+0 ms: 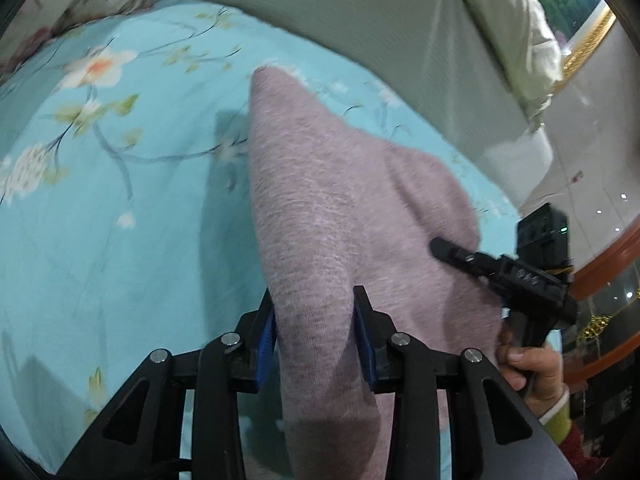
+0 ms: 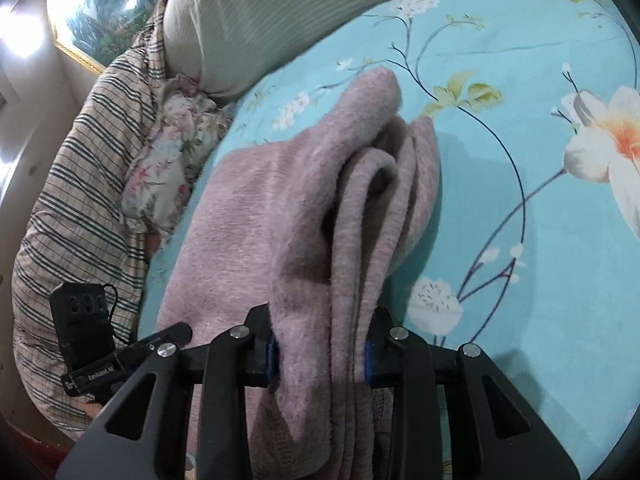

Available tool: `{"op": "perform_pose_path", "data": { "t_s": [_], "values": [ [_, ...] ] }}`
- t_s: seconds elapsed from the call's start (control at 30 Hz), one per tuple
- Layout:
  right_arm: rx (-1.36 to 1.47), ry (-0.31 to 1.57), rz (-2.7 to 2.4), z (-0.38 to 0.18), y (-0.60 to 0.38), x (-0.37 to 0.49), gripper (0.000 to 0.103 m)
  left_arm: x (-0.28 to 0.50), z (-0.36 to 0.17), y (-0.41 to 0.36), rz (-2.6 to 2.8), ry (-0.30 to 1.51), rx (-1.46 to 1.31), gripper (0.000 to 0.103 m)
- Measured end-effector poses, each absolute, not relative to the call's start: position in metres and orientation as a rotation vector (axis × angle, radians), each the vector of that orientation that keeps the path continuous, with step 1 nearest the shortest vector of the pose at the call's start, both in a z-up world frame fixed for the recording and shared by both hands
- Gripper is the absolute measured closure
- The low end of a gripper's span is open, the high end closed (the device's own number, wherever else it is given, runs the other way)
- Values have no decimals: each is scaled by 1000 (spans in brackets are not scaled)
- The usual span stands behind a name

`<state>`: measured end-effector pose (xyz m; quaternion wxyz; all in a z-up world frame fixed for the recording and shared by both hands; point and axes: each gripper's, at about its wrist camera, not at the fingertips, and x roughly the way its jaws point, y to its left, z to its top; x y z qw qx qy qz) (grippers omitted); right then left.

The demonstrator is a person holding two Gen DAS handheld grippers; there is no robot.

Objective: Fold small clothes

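Lengthwise away from both cameras, pink knit garment (image 1: 340,208), left gripper (image 1: 316,336) and right gripper (image 2: 320,350) each pinching it.

Both cameras sit close above the pink garment (image 1: 340,208) (image 2: 304,216), each looking forward along its own fingers. Both views share that garment and the blue floral sheet (image 1: 120,240) (image 2: 520,80) beneath it.

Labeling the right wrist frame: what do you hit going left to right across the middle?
Striped quilt → floral pillow → pink garment → blue floral sheet.
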<state>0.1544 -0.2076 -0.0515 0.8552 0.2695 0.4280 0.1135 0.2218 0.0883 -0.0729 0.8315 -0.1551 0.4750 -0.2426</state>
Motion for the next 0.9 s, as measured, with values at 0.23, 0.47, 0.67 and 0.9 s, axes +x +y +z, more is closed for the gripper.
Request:
{"op": "perform_pose_path", "data": {
  "t_s": [0.23,0.47,0.67,0.9],
  "values": [
    [577,891,188,-58,-208,147,51,214,-76,93,-446,1009,-286,50],
    [561,820,116,-29,-217,127,39,202,-59,102,-416,978,-258,51],
    [484,725,113,4,-211,127,40,191,-41,97,-491,924,-248,52],
    [491,841,85,-25,-209,173,89,189,-39,73,-583,936,-185,53]
  ]
}}
